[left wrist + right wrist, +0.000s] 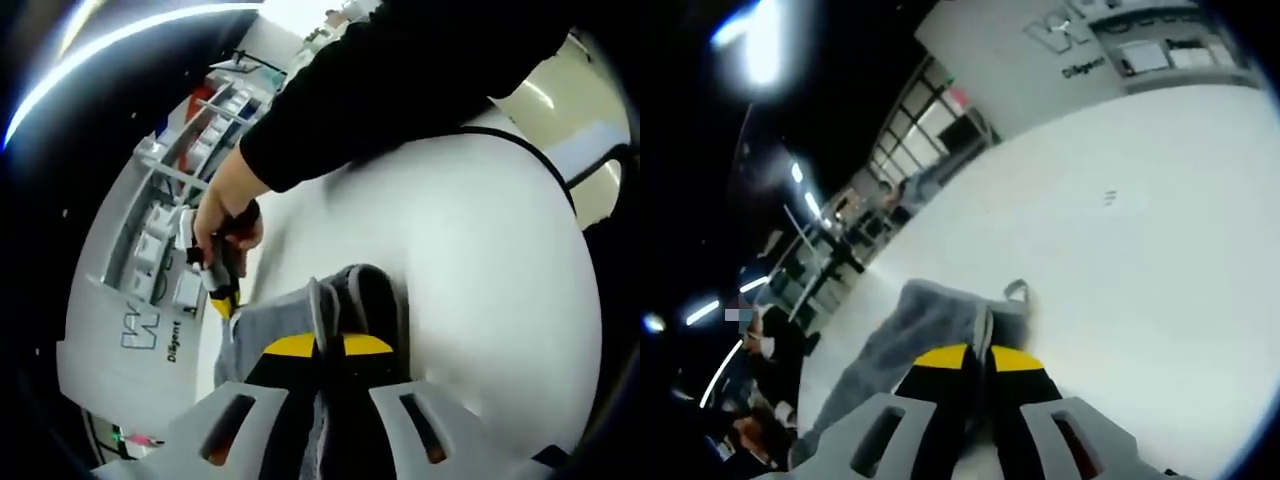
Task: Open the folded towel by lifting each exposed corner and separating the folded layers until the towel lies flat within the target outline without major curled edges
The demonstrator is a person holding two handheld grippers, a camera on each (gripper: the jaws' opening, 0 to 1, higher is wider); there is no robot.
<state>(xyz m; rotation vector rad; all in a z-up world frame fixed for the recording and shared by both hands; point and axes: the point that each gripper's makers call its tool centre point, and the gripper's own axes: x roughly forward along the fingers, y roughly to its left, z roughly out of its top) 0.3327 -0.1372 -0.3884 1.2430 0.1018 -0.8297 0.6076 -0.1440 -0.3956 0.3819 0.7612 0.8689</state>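
The grey towel (365, 295) hangs bunched over the white table (480, 260). My left gripper (328, 345), with black jaws and yellow tips, is shut on a fold of it. To the left, a person's hand (225, 225) in a black sleeve holds my right gripper (223, 297) at the towel's far edge. In the right gripper view, the right gripper (980, 355) is shut on the towel (930, 315), which trails down to the left. A small hanging loop (1017, 290) sticks up from the cloth near the jaws. The part of the towel between the jaws is hidden.
Shelving with small bins (170, 220) and a white panel with a logo (140, 335) stand past the table's edge. That panel (1080, 40) also shows beyond the table (1140, 250). People and desks (770, 350) are in the dim background.
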